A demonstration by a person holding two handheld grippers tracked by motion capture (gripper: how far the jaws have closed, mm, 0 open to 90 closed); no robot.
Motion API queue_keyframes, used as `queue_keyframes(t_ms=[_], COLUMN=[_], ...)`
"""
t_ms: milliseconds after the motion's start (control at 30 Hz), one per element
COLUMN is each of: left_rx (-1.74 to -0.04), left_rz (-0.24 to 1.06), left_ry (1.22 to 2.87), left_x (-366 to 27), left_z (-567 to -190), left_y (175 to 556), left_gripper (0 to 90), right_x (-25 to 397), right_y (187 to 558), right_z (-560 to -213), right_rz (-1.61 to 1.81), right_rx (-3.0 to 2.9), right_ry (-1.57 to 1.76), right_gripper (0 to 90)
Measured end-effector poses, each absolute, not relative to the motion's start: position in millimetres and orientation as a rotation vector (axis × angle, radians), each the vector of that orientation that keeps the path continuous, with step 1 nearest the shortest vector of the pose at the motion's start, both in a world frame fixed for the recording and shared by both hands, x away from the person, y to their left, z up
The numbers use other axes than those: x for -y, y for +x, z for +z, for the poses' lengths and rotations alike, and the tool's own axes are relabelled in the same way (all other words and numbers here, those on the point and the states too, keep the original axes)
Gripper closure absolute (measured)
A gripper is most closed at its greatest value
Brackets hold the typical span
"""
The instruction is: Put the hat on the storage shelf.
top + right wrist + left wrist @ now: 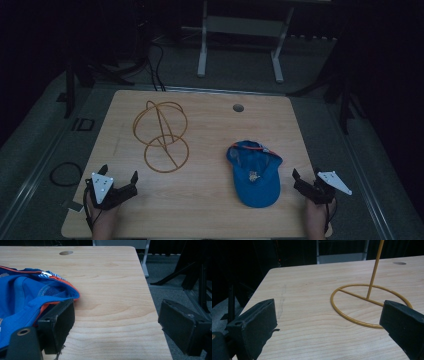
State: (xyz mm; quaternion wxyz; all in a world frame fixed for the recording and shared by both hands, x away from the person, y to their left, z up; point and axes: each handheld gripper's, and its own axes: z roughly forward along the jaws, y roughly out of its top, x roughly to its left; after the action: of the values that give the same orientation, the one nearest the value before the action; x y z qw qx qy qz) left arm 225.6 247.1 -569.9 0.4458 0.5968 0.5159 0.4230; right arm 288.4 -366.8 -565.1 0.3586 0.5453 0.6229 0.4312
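Right claw (306,180) wide apart, empty, beside blue cap (255,172); left claw (119,176) spread, empty, near wire stand (161,135)

No legible text in any view. Small yellow emblem on blue cap (254,172) front panel, high view; too small and blurred to read. Floor marking (82,124) left of table (200,210), resembles "ID"; reading uncertain. No labels or numbers elsewhere.
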Motion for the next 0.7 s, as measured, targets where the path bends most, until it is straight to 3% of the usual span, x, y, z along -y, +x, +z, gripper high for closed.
queue_keyframes(t_ms=[533, 700], left_rx=[-1.279, -1.277], left_rz=[1.038, 1.009], left_ry=[1.489, 1.446], left_x=[-247, -251], left_z=[-570, -568], left_y=[225, 225], left_gripper=[1.4, 1.4], right_x=[370, 368], right_y=[293, 303], right_z=[-565, -551], right_rz=[1.122, 1.128], right_rx=[-1.607, -1.674], right_ry=[1.461, 1.463], right_gripper=[14.3, 14.3])
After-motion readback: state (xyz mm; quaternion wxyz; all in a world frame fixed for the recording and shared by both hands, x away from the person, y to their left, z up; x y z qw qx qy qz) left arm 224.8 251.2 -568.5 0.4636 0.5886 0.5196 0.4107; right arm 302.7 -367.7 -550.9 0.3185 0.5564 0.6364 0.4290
